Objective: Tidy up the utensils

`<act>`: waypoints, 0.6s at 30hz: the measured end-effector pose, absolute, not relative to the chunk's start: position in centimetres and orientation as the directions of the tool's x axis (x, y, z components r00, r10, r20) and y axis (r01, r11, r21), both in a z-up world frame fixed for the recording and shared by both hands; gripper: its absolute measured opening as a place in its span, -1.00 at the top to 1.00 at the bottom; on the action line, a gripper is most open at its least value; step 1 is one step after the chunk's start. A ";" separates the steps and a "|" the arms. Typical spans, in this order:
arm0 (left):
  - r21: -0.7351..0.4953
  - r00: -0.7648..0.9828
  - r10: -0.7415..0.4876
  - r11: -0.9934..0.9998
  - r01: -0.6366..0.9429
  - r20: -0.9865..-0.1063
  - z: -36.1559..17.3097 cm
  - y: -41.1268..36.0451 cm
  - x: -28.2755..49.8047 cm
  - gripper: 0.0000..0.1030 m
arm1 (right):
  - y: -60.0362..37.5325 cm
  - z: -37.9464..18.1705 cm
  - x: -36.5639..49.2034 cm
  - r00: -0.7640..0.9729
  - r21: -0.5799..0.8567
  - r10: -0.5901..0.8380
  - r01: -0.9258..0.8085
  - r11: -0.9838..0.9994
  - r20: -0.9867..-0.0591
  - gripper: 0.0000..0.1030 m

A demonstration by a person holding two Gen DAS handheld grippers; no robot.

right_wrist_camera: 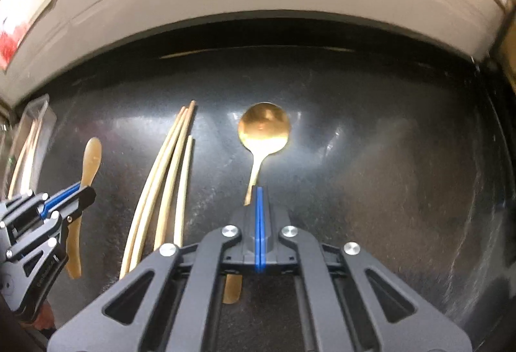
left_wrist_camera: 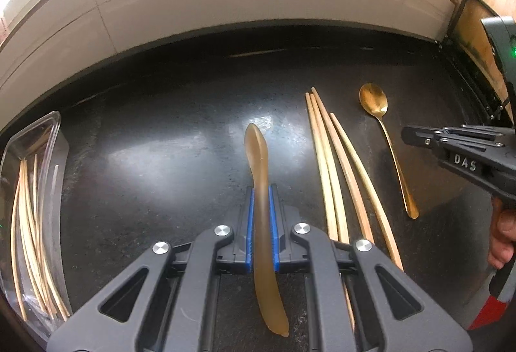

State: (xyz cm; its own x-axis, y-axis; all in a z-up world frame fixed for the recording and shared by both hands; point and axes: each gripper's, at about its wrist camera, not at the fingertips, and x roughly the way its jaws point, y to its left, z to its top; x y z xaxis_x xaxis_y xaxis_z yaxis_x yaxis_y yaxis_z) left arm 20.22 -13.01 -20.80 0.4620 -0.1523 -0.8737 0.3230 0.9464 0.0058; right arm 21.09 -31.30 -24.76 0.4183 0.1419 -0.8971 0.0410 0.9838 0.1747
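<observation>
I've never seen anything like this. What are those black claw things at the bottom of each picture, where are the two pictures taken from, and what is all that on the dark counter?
No robot here: a person holds a two-fingered grabbing tool in each hand, and each tool carries a wide-angle camera looking along its fingers. One picture comes from the left tool, the other from the right.

The left gripper is shut on a translucent brown spoon, its blue pads pressing the handle. The right gripper has its pads together over the handle of a gold spoon; whether it actually pinches the handle I can't tell.

On the dark counter between the spoons lie wooden chopsticks. At the far left a clear plastic container holds more chopsticks.
</observation>
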 end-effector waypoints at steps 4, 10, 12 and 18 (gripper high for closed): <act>0.000 0.458 -0.152 0.949 0.315 -0.876 -21.1 -13.0 19.6 0.85 | -32.2 -24.7 20.7 0.423 0.182 0.140 0.060 0.981 -0.895 0.97; -0.003 0.448 -0.146 0.952 0.305 -0.882 -21.8 -12.6 19.6 0.85 | -31.8 -24.6 20.7 0.456 0.173 0.122 0.071 0.982 -0.882 -0.33; -0.002 0.445 -0.143 0.954 0.301 -0.884 -22.1 -12.7 19.8 0.85 | -31.6 -24.9 20.9 0.449 0.153 0.108 0.065 0.986 -0.887 -0.30; -0.007 0.437 -0.140 0.956 0.292 -0.889 -22.8 -12.3 20.4 0.85 | -30.7 -26.4 21.9 0.433 0.107 0.069 0.065 0.992 -0.899 0.12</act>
State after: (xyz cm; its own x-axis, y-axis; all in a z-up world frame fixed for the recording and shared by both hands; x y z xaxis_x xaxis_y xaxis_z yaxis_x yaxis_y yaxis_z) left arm 20.37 -12.31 -22.82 0.4366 -0.1402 -0.8887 0.2924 0.9563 -0.0072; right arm 21.95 -30.74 -26.43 0.4330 0.0689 -0.8988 0.0650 0.9921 0.1073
